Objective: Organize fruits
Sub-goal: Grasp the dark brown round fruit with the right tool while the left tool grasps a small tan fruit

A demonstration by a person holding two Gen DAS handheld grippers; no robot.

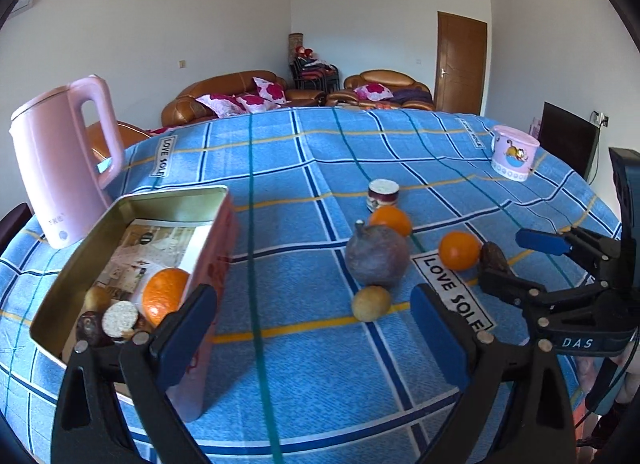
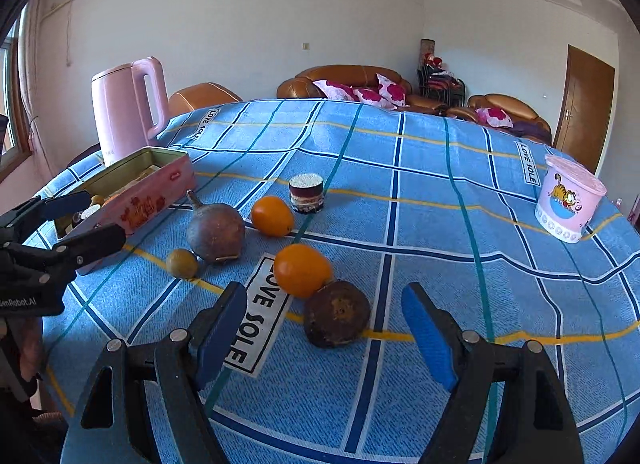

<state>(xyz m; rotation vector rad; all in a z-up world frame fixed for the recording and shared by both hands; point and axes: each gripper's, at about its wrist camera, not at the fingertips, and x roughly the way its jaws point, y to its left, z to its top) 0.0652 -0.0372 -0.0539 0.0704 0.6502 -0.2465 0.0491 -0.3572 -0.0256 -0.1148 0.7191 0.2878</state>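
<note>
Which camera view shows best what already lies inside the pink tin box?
The left wrist view. It looks down into the open pink tin box, showing an orange and other small items on its paper lining. The right wrist view shows mostly the tin's outer side wall; its contents are barely visible.

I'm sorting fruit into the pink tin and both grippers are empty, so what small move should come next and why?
Probably ease the right gripper forward and down around the dark brown fruit. Its jaws are open, and that fruit lies between them, closest on the tablecloth. It touches an orange, so close gently. The pink tin has room.
</note>
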